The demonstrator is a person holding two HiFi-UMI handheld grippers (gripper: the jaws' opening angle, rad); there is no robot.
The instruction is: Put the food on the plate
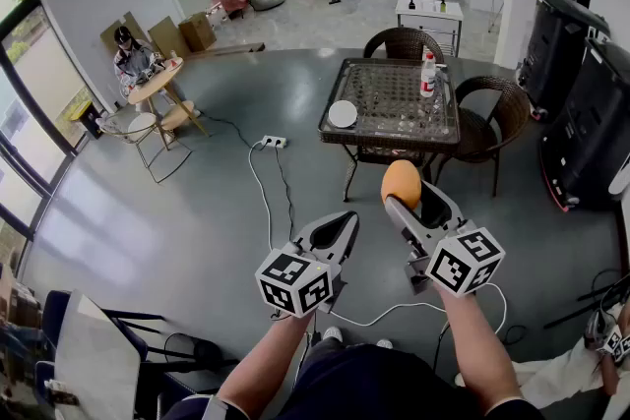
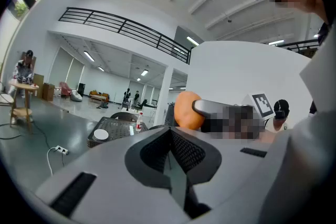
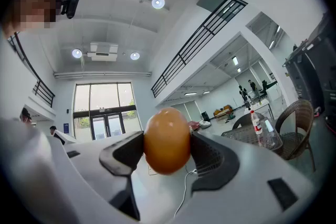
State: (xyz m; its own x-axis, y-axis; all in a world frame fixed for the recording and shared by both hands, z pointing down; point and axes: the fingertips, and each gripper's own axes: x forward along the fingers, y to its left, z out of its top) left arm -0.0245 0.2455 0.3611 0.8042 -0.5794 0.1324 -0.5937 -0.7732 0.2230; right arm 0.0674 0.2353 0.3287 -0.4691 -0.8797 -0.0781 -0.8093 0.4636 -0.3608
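An orange bread roll point(image 1: 402, 184) sits clamped between the jaws of my right gripper point(image 1: 409, 194), held in the air well short of the table; in the right gripper view the roll point(image 3: 167, 140) fills the gap, with both pads pressing on it. My left gripper point(image 1: 338, 233) is shut with nothing in it, and hangs beside the right one; its jaws meet in the left gripper view point(image 2: 170, 150), where the roll point(image 2: 187, 110) shows behind them. A small white plate point(image 1: 343, 114) lies on the left end of the wicker table point(image 1: 394, 128).
A clear bottle with a red label point(image 1: 427, 74) stands on the table's right side. Wicker chairs point(image 1: 489, 118) flank the table. A power strip point(image 1: 273, 142) and white cable point(image 1: 258, 189) lie on the grey floor. Black cases point(image 1: 589, 118) stand at the right.
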